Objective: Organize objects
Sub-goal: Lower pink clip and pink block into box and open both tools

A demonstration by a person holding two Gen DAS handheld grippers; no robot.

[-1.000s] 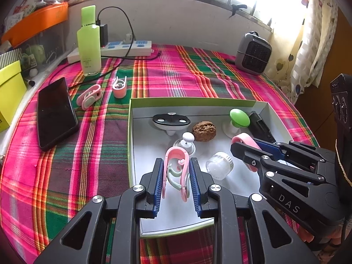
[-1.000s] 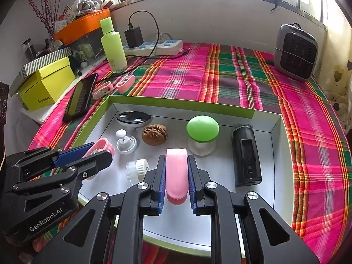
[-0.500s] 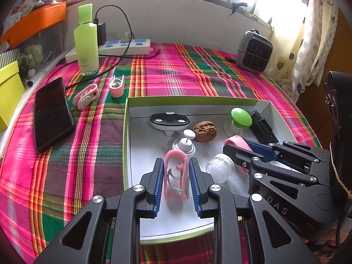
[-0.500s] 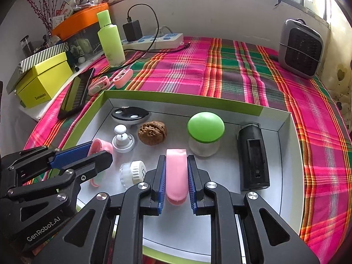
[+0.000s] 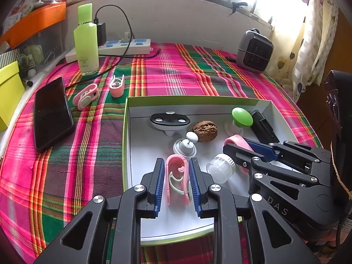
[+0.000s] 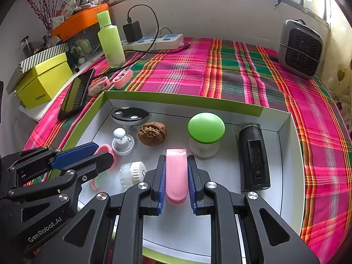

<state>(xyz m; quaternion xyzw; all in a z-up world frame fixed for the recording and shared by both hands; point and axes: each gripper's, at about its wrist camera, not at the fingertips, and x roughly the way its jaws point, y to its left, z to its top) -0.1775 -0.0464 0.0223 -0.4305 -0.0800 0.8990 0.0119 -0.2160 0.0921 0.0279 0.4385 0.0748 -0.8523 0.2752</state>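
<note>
A white tray with a green rim [image 5: 125, 136] [image 6: 288, 145] lies on the plaid cloth. My left gripper [image 5: 177, 165] is shut on a pink clip [image 5: 177, 178], holding it over the tray's near left part; it shows at the left in the right wrist view [image 6: 103, 154]. My right gripper [image 6: 176, 160] is shut on a second pink clip [image 6: 176, 173] over the tray's near middle; it shows in the left wrist view [image 5: 242, 145]. Two more pink clips [image 5: 86, 95] [image 5: 117, 86] lie on the cloth left of the tray.
In the tray: a black oval piece [image 6: 129, 115], a walnut [image 6: 152, 133], a green-capped jar [image 6: 205, 129], a black case [image 6: 254, 156], a white knob [image 6: 122, 142], a small clear jar [image 6: 132, 173]. Outside: phone [image 5: 51, 112], green bottle [image 5: 85, 41], power strip [image 5: 123, 46], heater [image 6: 301, 48], yellow box [image 6: 44, 79].
Both grippers, each holding its clip, have drifted slightly over the tray; the view has shifted a little toward the tray. Nothing was let go or taken.
</note>
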